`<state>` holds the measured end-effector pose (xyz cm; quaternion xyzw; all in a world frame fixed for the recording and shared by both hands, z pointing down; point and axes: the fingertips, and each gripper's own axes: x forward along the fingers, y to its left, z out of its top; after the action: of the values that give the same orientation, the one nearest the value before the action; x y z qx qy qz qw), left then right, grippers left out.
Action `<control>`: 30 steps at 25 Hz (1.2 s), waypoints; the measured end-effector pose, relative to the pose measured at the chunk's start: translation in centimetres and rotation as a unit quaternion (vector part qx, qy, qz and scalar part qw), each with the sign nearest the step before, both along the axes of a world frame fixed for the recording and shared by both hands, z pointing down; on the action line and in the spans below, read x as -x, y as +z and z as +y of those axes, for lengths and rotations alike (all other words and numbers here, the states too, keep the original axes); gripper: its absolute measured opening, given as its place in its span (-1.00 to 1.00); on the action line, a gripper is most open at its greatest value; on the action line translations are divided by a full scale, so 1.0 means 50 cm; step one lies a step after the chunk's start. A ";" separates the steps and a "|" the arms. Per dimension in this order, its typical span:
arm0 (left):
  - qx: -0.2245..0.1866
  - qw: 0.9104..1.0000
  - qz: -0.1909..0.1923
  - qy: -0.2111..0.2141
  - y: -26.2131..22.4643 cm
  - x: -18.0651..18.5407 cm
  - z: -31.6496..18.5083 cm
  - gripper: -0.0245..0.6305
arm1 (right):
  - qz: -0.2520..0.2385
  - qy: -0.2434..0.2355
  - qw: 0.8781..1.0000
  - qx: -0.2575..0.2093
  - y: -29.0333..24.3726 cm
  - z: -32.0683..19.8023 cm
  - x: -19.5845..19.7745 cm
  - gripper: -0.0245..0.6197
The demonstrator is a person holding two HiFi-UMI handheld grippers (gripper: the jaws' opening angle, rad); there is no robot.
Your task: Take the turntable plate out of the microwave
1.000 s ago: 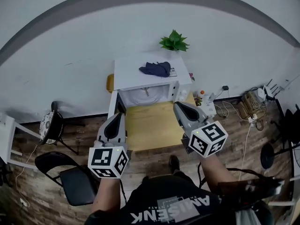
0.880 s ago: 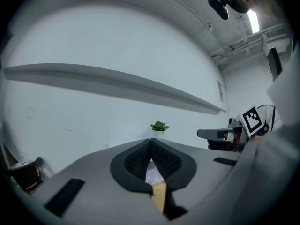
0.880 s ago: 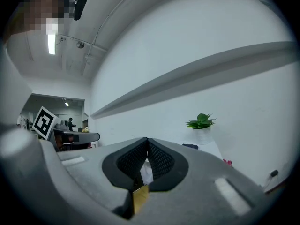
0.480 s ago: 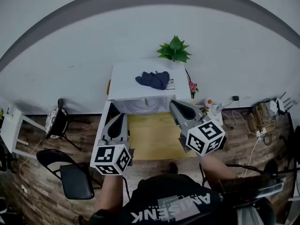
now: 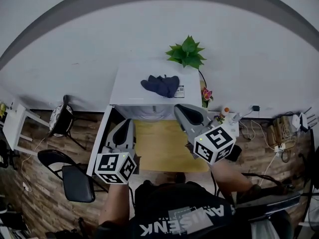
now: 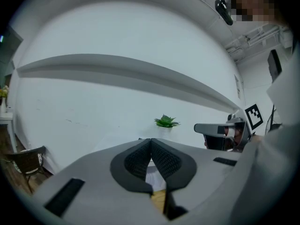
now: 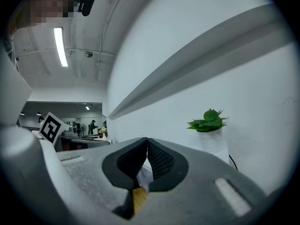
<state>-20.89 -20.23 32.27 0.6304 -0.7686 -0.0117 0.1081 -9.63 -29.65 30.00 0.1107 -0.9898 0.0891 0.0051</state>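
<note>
Both tongs are pressed together, pinching nothing. The left tongs and right tongs hover over the wooden tabletop, near the open mouth of the white microwave. The turntable plate inside cannot be made out.

Left tool and right tool both held out forward, side by side and well apart, marker cubes nearest the body. Each tool's jaws pressed tight together, tip to tip, gripping nothing.
</note>
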 end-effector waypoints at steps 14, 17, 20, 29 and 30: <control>0.033 0.993 0.106 0.031 0.189 0.083 -0.023 -0.82 | 0.014 0.009 0.992 0.126 0.203 -0.012 0.074 -0.69; 0.053 0.990 0.122 0.042 0.242 0.086 -0.031 -0.72 | 0.032 0.019 0.989 0.140 0.261 -0.014 0.082 -0.58; 0.070 0.985 0.154 0.047 0.294 0.084 -0.036 -0.72 | 0.044 0.027 0.983 0.179 0.320 -0.015 0.084 -0.49; 0.115 0.963 0.234 0.069 0.435 0.080 -0.040 -0.39 | 0.054 0.034 0.965 0.253 0.443 -0.005 0.109 -0.27; 0.117 0.961 0.239 0.074 0.446 0.079 -0.040 -0.39 | 0.061 0.035 0.964 0.258 0.459 -0.006 0.114 -0.27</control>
<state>-24.84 -22.22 54.56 0.6471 -0.6680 -0.0642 0.3619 -15.32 -29.92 52.92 0.1455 -0.9266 0.3347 0.0903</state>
